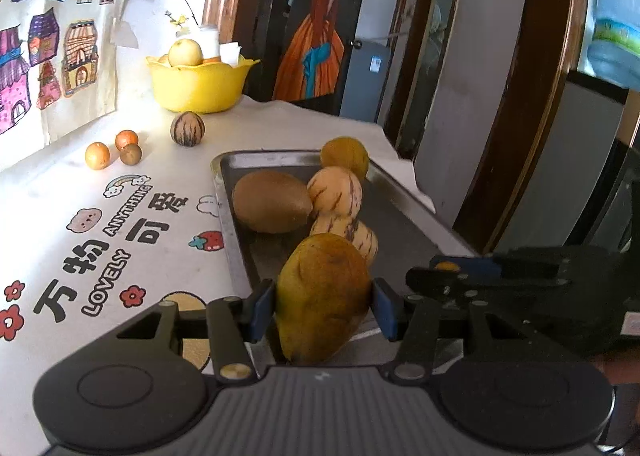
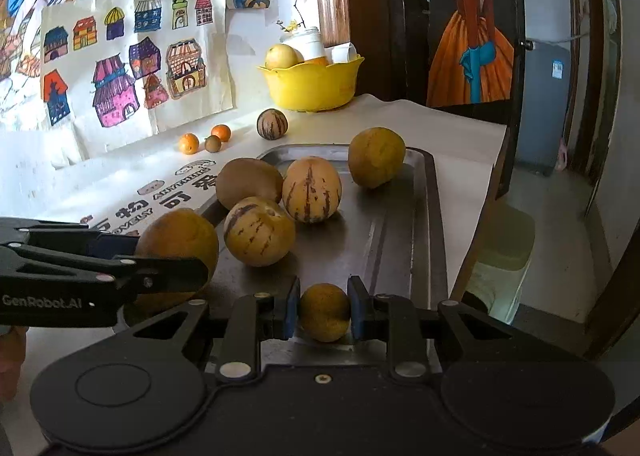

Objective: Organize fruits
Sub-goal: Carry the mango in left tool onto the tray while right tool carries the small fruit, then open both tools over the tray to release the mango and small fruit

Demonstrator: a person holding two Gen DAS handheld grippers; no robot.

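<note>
Strong daylight is cast across the wall drawings (image 2: 132,68) and tablecloth (image 1: 120,224), which are washed out by glare. The doorway (image 1: 480,96) side is left dim. Straight edges are bent by fisheye distortion, and corners are blacked out.

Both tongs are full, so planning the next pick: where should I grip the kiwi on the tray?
Grip the kiwi across its narrow middle, descending from above. It lies on its side against a striped melon and near the tray rim, so its flanks are crowded; only the top is free.

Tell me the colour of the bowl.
Yellow bowl; the right wrist view shows it best.
</note>
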